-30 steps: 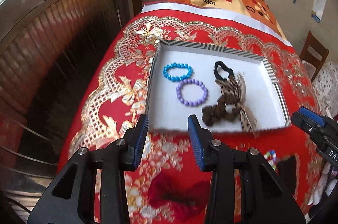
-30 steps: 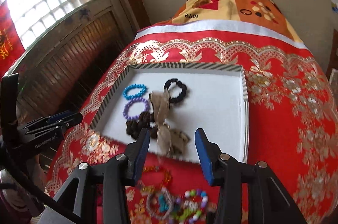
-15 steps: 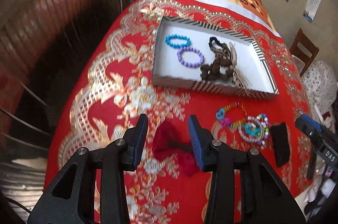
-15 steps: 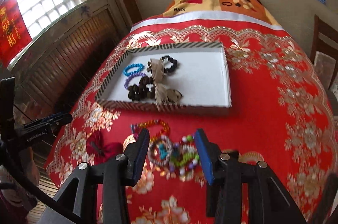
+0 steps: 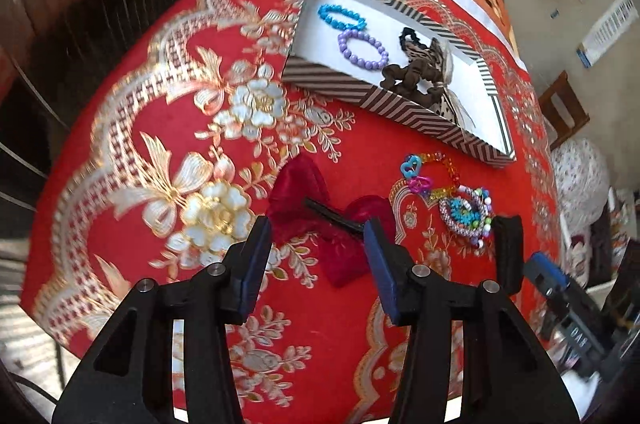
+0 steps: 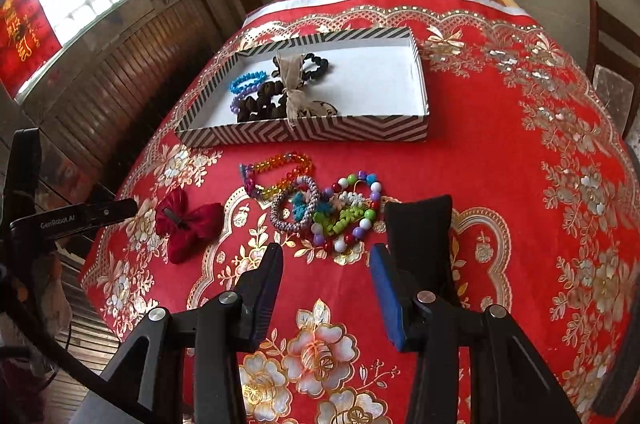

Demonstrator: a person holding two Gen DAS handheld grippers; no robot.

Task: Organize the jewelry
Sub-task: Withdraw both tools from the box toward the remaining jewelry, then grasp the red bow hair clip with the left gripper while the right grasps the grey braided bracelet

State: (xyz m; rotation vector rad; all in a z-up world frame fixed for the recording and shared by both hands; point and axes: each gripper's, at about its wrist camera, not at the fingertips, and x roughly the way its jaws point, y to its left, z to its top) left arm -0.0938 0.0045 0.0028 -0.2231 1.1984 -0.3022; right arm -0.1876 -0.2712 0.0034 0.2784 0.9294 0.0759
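1. Left gripper (image 5: 316, 256), left wrist view: jaws opening and wide apart, nothing gripped. The dark red bow clip (image 5: 320, 220) lies on the tabletop just ahead of and between the tips; pads aren't touching it.
2. Right gripper (image 6: 324, 266), right wrist view: jaws partly apart, nothing between them. Its tips hang over the red-and-gold tablecloth (image 6: 520, 183), just short of the bead pile.
3. Only the right view shows the black pad (image 6: 420, 236) clearly: a dark oblong thing lying beside the right finger, touching the pile's edge. In the left view it's just a dark strip at the side.
4. Bead bracelet pile (image 6: 328, 203), loose on the cloth, mid-distance: a silver-grey woven band, big mixed-colour beads, and a rainbow bracelet (image 6: 280, 163) at the far-left edge. The left view adds detail: blue and pink heart charms (image 5: 416, 175) on the rainbow one.
5. Right view also catches the left gripper's body at the picture's left edge, near the bow clip.
6. Striped box (image 6: 320, 133), further back, open, white inside. Contents sit toward its left half:
   - blue bead bracelet (image 5: 342, 17)
   - purple bead bracelet (image 5: 362, 49), touching the blue one
   - black scrunchie (image 6: 318, 63)
   - dark brown bead string (image 6: 260, 103)
   - beige ribbon bow (image 6: 292, 87) lying across the brown and black ones.
7. Box's right half is bare white.
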